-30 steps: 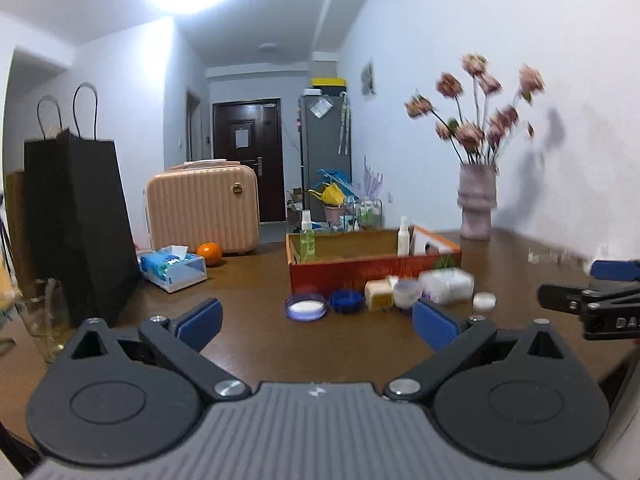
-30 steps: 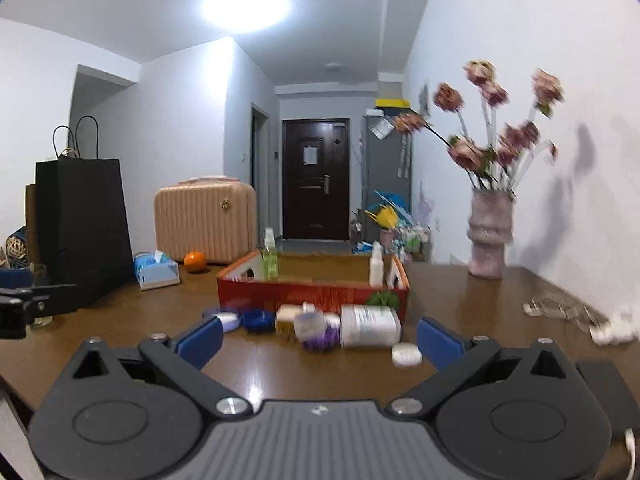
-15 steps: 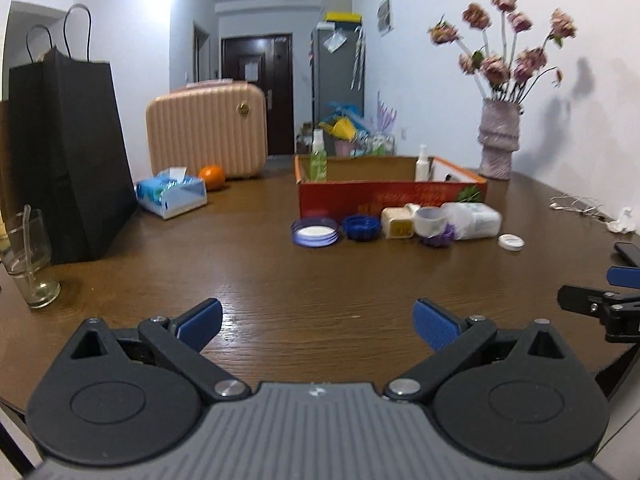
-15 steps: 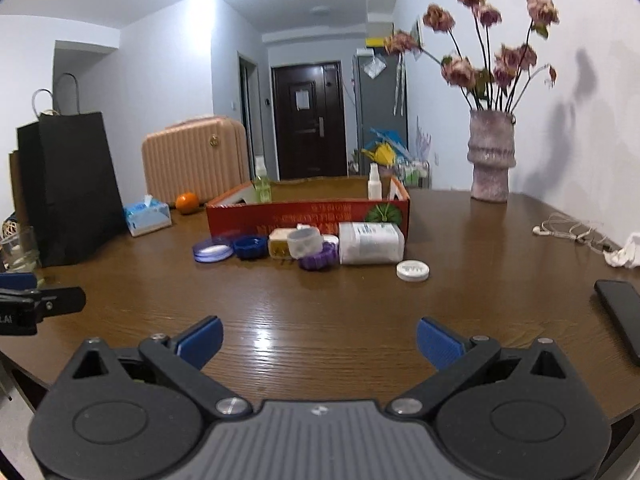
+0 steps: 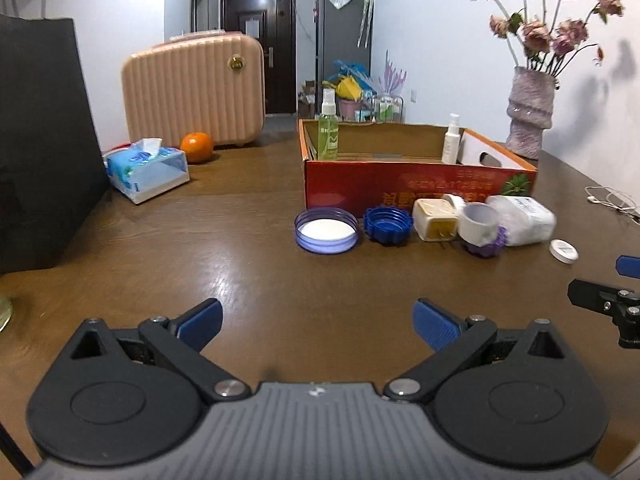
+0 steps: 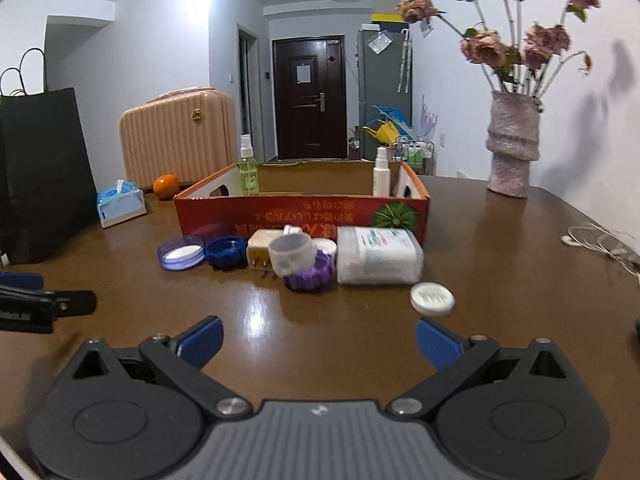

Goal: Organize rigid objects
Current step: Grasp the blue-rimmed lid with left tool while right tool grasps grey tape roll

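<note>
A red cardboard box (image 5: 416, 190) (image 6: 300, 212) stands on the brown table, holding a green spray bottle (image 5: 328, 128) (image 6: 248, 170) and a white spray bottle (image 5: 451, 140) (image 6: 381, 172). In front of it lie a clear purple lid (image 5: 326, 230) (image 6: 180, 253), a dark blue cap (image 5: 387, 226) (image 6: 225, 252), a cream plug adapter (image 5: 434, 220) (image 6: 260, 254), a white cup on a purple cap (image 5: 480, 226) (image 6: 298, 260), a white jar on its side (image 5: 524, 220) (image 6: 378, 256) and a small white lid (image 5: 563, 251) (image 6: 432, 299). My left gripper (image 5: 318, 322) and right gripper (image 6: 318, 338) are open and empty, short of the row.
At the left stand a black paper bag (image 5: 40, 140) (image 6: 40, 168), a tissue pack (image 5: 146, 170) (image 6: 120, 204), an orange (image 5: 196, 147) (image 6: 166, 186) and a pink suitcase (image 5: 194, 88) (image 6: 178, 136). A vase of dried flowers (image 5: 528, 120) (image 6: 512, 144) and white earphones (image 6: 596, 240) are at the right.
Both grippers have tilted down and moved forward toward the row of items, which now looks larger and closer. Both stay open and empty.
</note>
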`<state>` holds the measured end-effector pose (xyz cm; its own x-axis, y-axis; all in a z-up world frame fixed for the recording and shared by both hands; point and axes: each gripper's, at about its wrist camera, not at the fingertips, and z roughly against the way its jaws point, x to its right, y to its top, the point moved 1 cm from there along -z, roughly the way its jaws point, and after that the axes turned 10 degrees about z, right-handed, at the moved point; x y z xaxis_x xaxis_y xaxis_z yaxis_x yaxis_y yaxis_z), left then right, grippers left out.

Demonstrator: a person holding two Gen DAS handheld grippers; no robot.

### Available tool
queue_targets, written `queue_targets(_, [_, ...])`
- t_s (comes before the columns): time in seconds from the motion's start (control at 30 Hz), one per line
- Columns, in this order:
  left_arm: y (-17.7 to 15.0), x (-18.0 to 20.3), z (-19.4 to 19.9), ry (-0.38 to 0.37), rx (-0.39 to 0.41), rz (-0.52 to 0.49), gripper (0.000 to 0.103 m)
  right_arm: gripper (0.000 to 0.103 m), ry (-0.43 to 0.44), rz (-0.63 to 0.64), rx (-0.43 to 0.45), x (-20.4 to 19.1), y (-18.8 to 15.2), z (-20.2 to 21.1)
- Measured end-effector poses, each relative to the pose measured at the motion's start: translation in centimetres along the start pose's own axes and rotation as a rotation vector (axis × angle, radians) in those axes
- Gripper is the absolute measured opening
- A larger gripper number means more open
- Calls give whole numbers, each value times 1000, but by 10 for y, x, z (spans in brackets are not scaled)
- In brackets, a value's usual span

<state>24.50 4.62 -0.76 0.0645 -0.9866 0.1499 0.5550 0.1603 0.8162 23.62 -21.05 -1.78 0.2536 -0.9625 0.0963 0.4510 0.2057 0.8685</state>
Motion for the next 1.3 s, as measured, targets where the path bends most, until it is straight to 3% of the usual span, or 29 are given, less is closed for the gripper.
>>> queue_targets(0.27, [41, 4, -76, -1, -54, -50, 103, 97, 52, 14, -28, -4, 36, -60])
queue_targets(0.43, [59, 11, -119, -35, -109, -55, 103, 88, 78, 40, -28, -8, 55, -93])
queue_targets(0.63, [62, 11, -143, -48, -128, -58, 102, 75, 91, 49, -64, -8, 63, -122])
queue_targets(0.7, [61, 10, -145, -55, -131, -59, 100, 67, 95, 46, -77, -7, 62, -127])
queue_targets(0.9, [61, 5, -151, -67, -144, -41, 70, 44, 102, 42, -98, -6, 59, -134])
queue_targets(1.07, [59, 7, -143, -66, -139, -45, 67, 44, 101, 44, -91, -6, 60, -126])
queue_targets(1.3, [46, 12, -79, -67, -84, -30, 67, 44, 87, 69, -35, -7, 62, -84])
